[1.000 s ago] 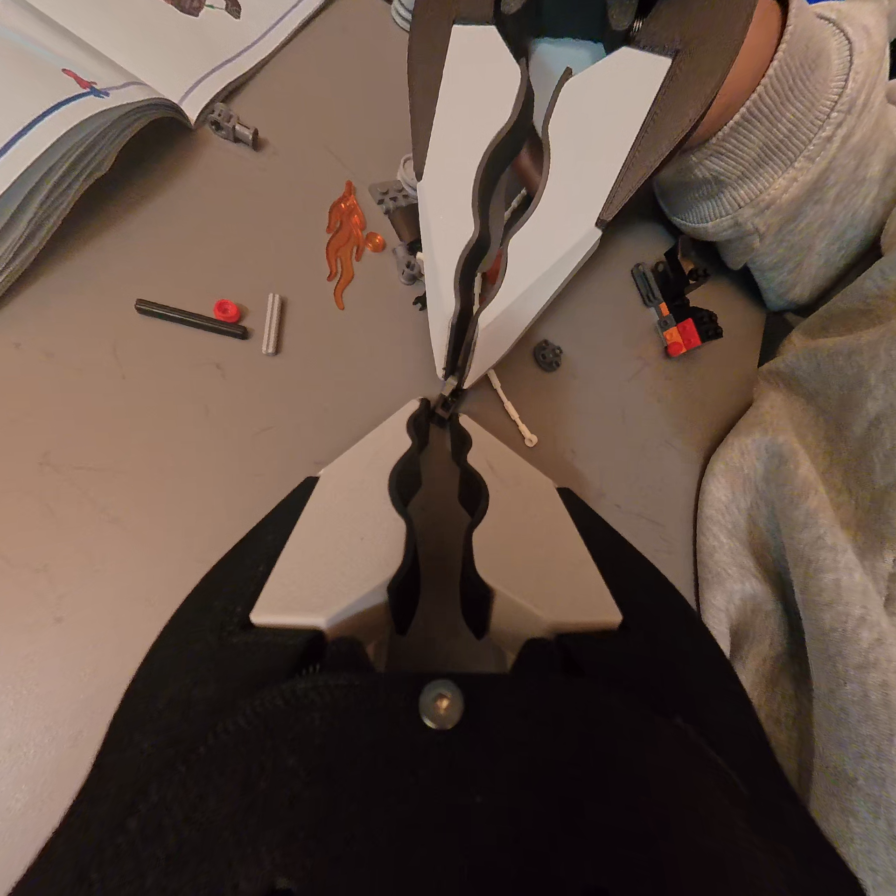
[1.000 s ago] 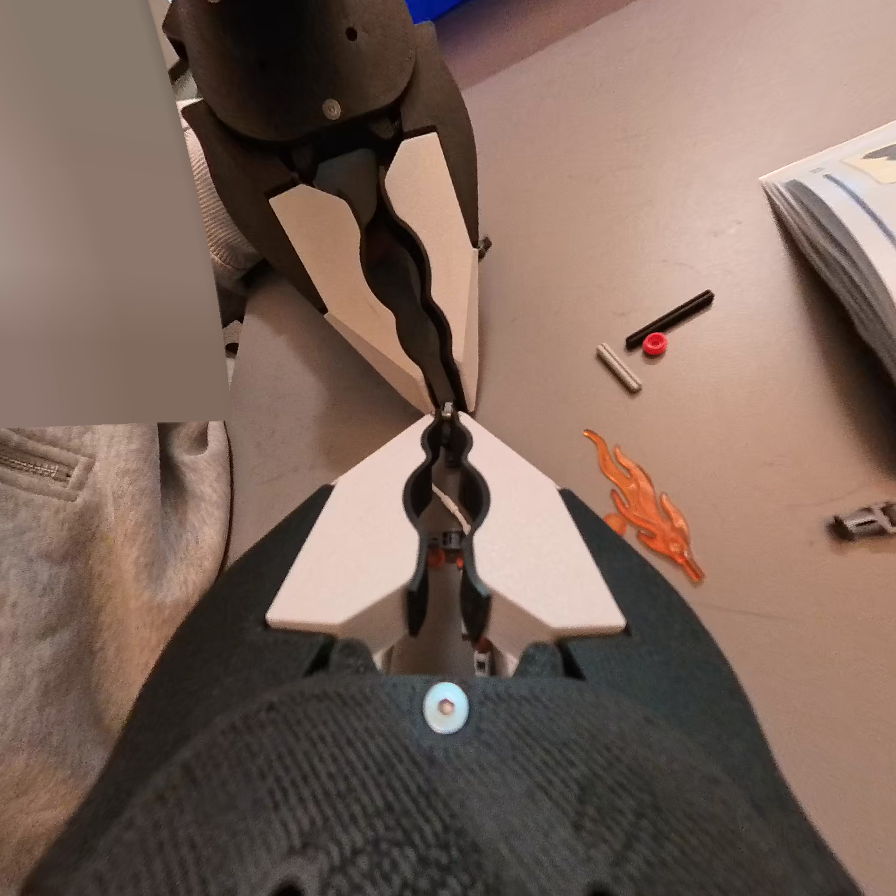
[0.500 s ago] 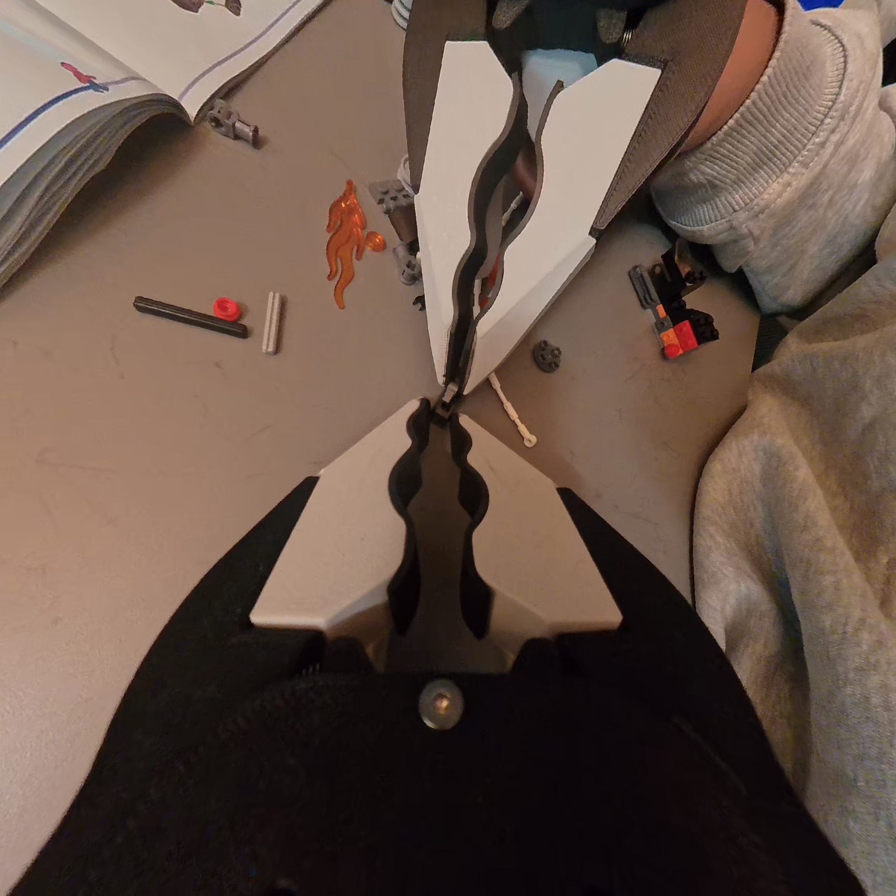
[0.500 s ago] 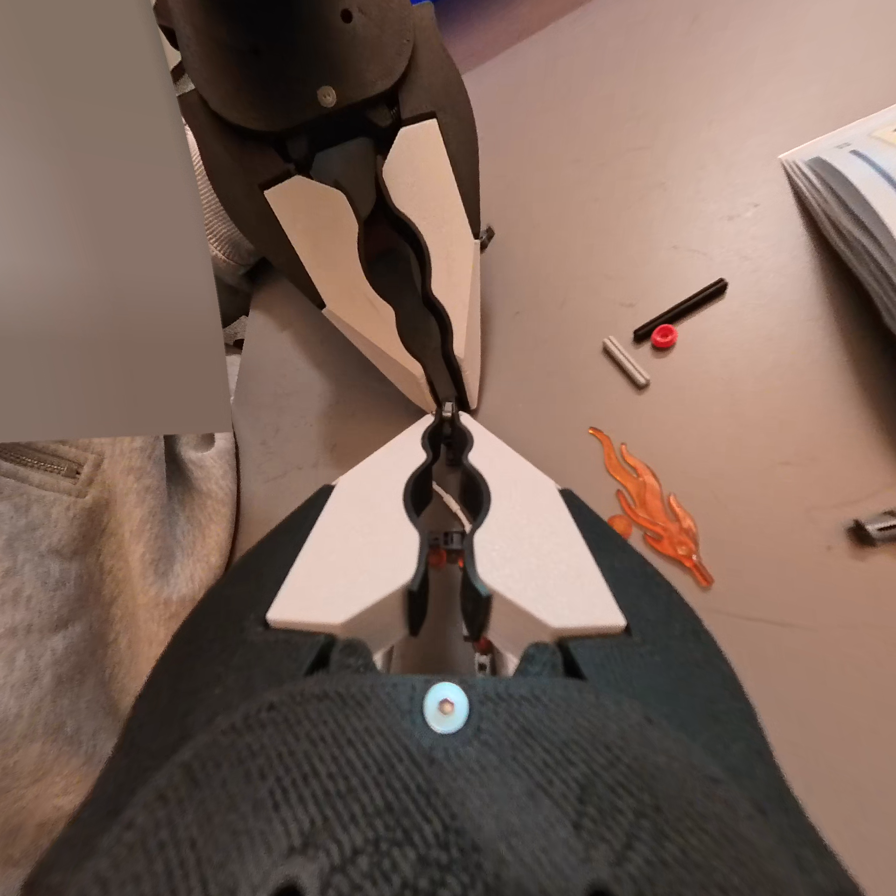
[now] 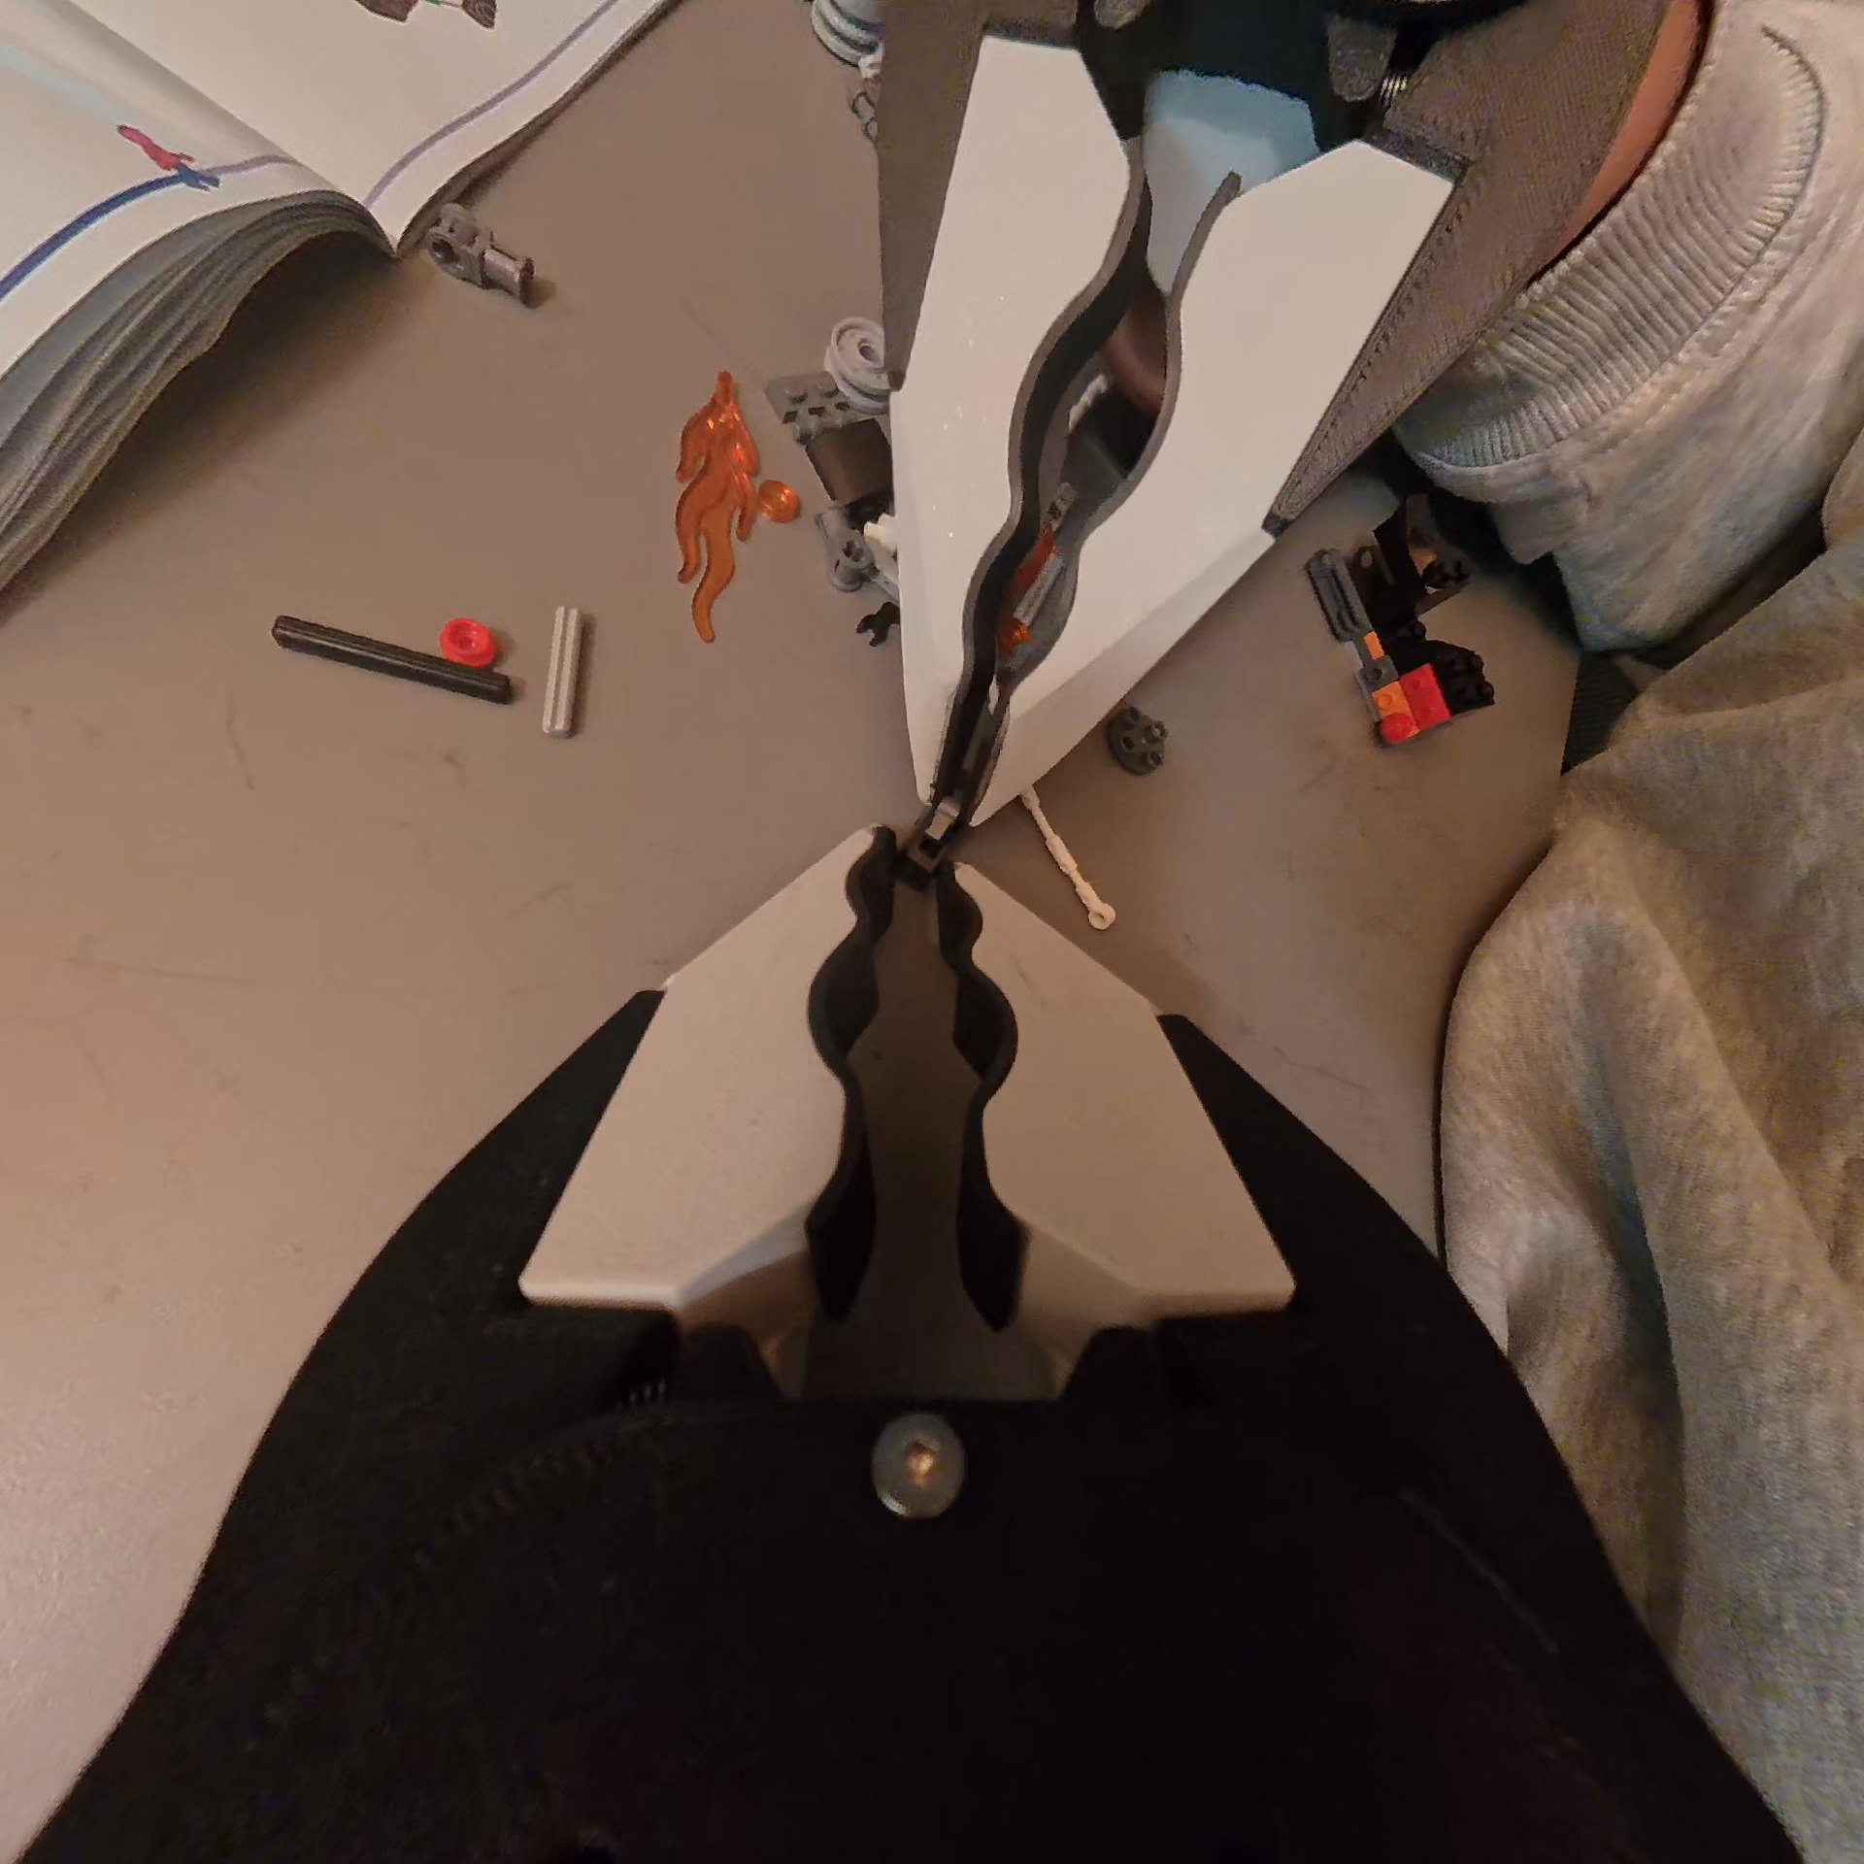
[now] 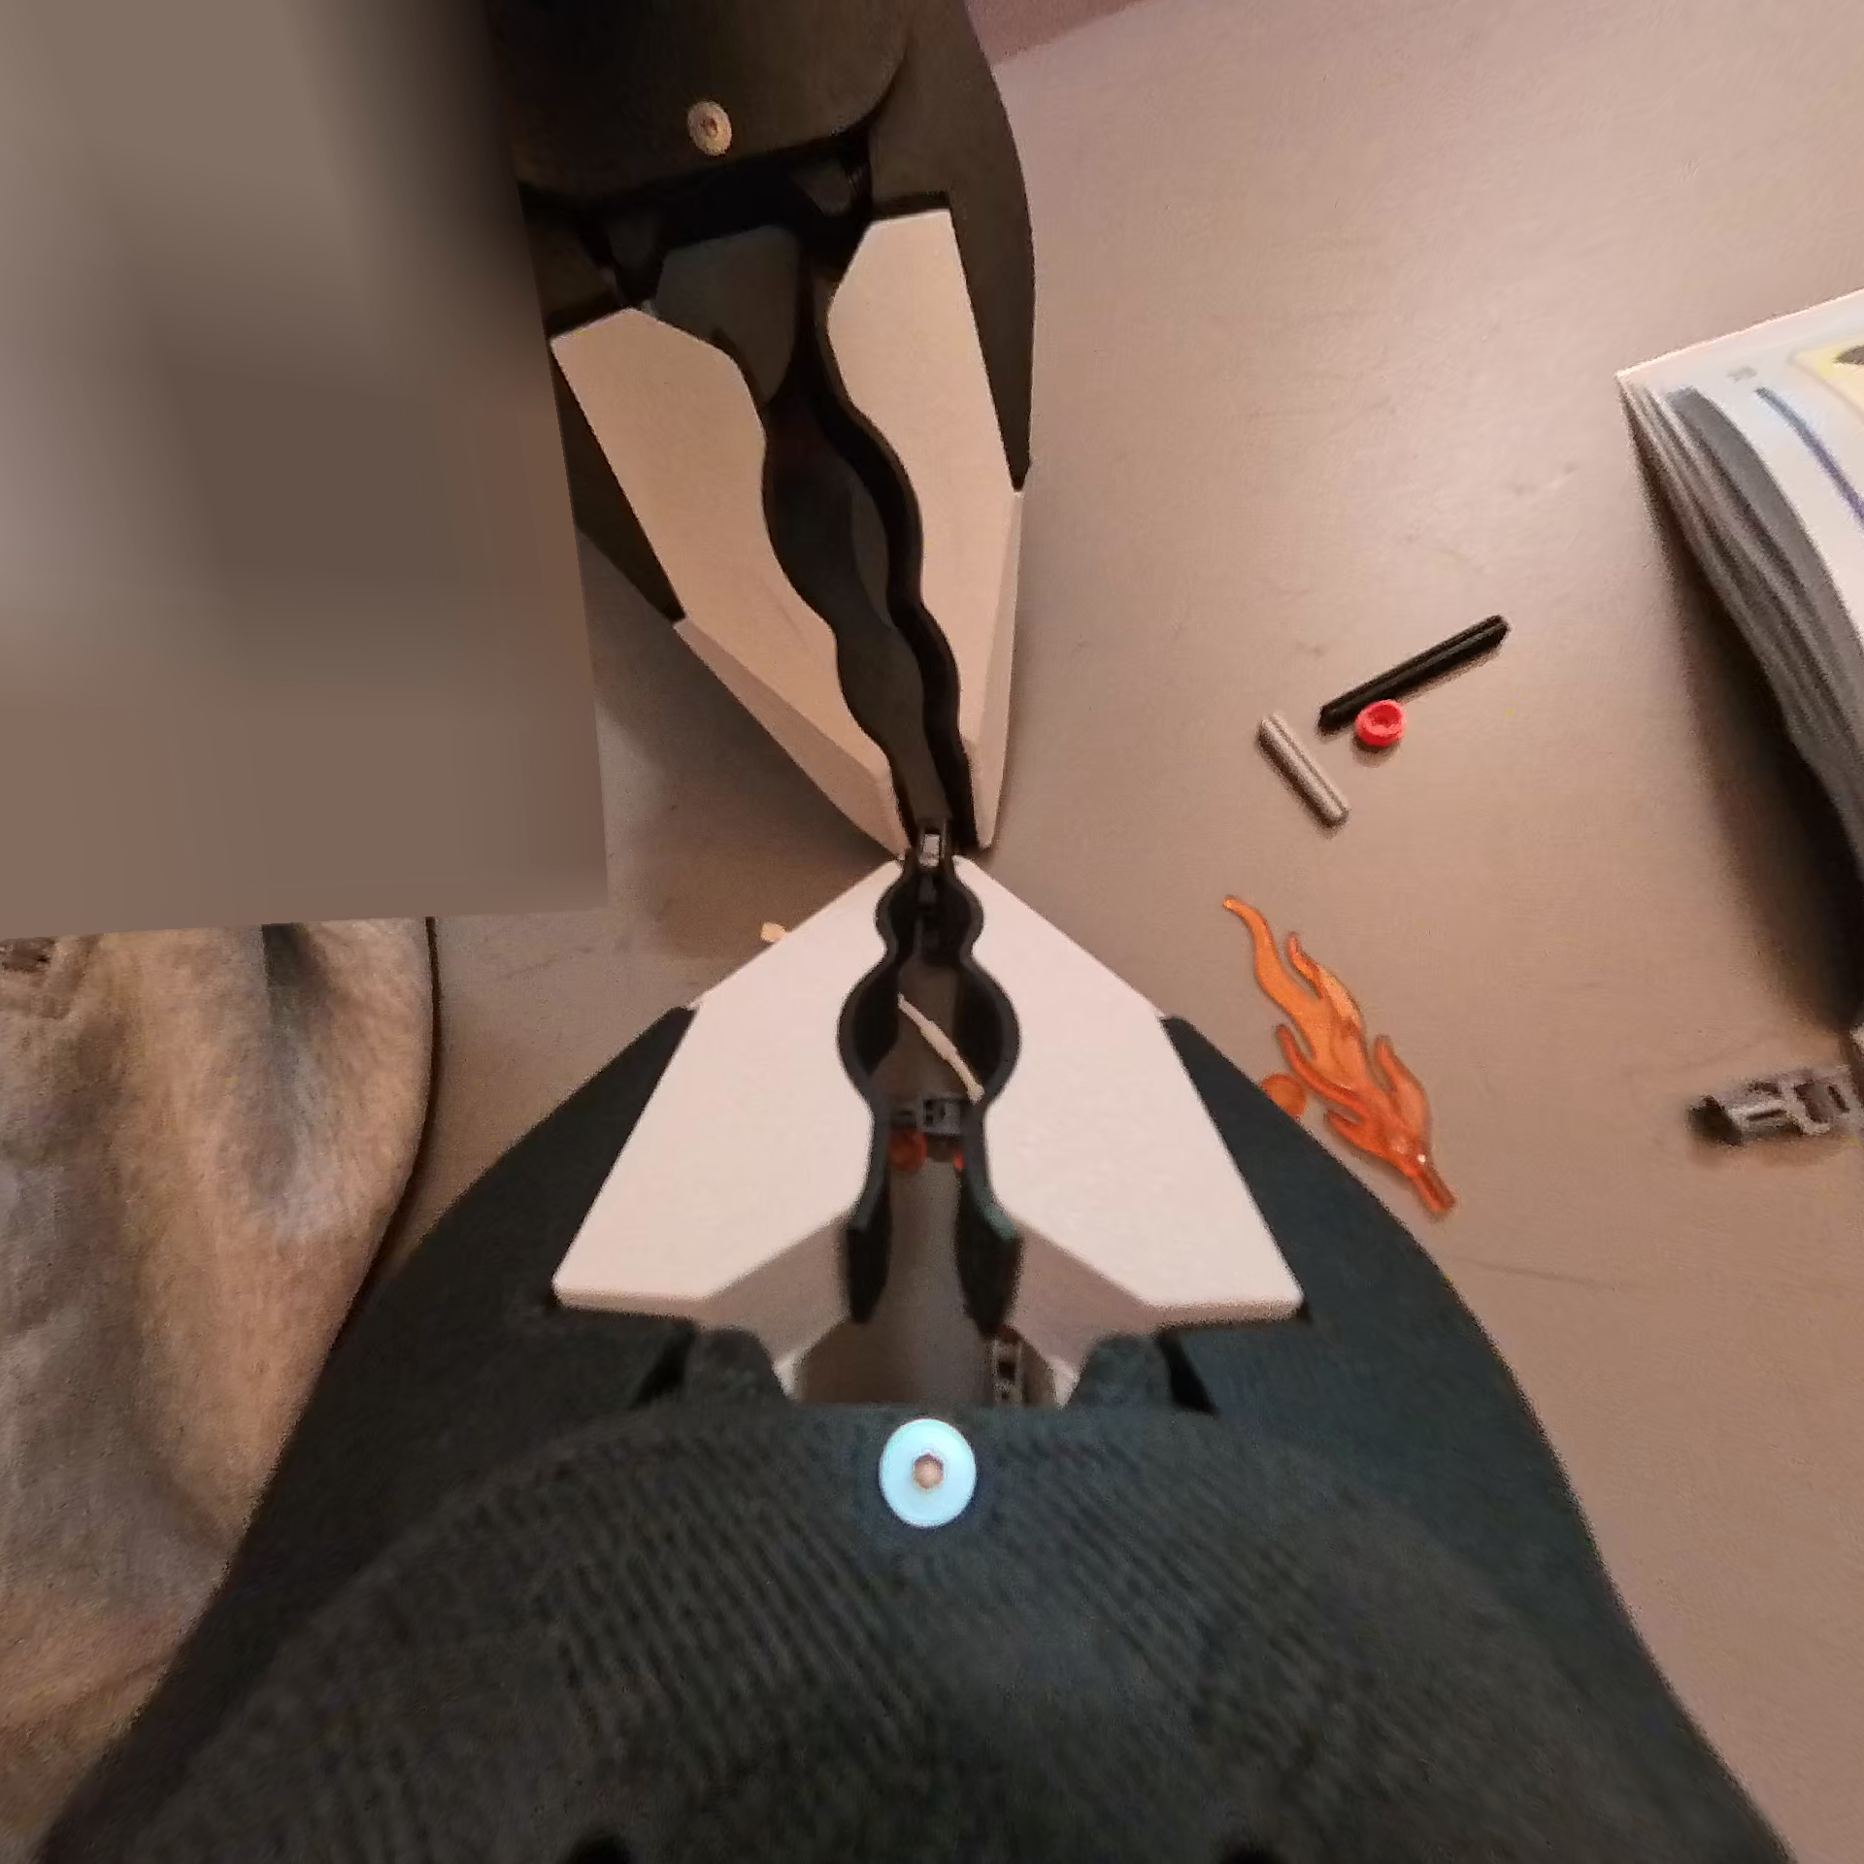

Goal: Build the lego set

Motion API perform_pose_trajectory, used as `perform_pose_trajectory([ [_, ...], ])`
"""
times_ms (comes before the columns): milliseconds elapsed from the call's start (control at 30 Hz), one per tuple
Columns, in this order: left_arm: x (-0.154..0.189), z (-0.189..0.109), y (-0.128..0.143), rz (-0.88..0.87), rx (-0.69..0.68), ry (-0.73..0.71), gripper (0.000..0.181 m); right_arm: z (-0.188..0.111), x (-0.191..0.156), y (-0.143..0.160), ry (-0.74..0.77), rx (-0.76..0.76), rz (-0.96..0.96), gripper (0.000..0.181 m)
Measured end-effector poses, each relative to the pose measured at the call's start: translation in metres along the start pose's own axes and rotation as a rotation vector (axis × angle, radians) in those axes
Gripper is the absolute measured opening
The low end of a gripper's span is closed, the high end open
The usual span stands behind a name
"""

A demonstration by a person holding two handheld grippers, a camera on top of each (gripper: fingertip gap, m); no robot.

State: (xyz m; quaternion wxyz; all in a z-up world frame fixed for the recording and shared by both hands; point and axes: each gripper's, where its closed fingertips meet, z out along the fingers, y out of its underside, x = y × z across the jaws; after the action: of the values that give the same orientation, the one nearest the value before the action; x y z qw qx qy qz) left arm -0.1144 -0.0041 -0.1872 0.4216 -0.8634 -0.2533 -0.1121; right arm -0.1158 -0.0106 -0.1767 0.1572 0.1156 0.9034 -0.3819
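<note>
My left gripper (image 5: 916, 869) and right gripper (image 6: 926, 880) meet tip to tip above the scuffed grey-brown table (image 5: 303, 908), both sets of fingers closed on 1 small black-and-grey lego piece (image 5: 936, 829). Loose on that table lie a translucent orange flame piece (image 5: 714, 494), a black axle rod (image 5: 388, 660), a red round stud (image 5: 468, 639) and an open instruction booklet (image 5: 202, 131).

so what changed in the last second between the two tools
Very little. The left tool and the right tool stay tip to tip above the table, both shut on the small dark piece between them; nothing was let go. In the right wrist view the table parts slid slightly right, so the pair shifted a little. The orange flame, black axle and red stud lie where they were.
</note>
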Motion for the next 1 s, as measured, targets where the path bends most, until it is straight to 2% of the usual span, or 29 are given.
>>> perform_pose_trajectory([
  [467,-0.0002,0.0003,0.0003,0.004,-0.003,-0.004,0.006,0.0012,0.0006,0.0005,0.083,-0.138,0.006,0.0],
  [1000,-0.0003,0.0005,0.0009,0.015,-0.008,-0.016,0.006,0.0024,0.0007,0.0008,0.156,-0.182,0.028,0.001],
])
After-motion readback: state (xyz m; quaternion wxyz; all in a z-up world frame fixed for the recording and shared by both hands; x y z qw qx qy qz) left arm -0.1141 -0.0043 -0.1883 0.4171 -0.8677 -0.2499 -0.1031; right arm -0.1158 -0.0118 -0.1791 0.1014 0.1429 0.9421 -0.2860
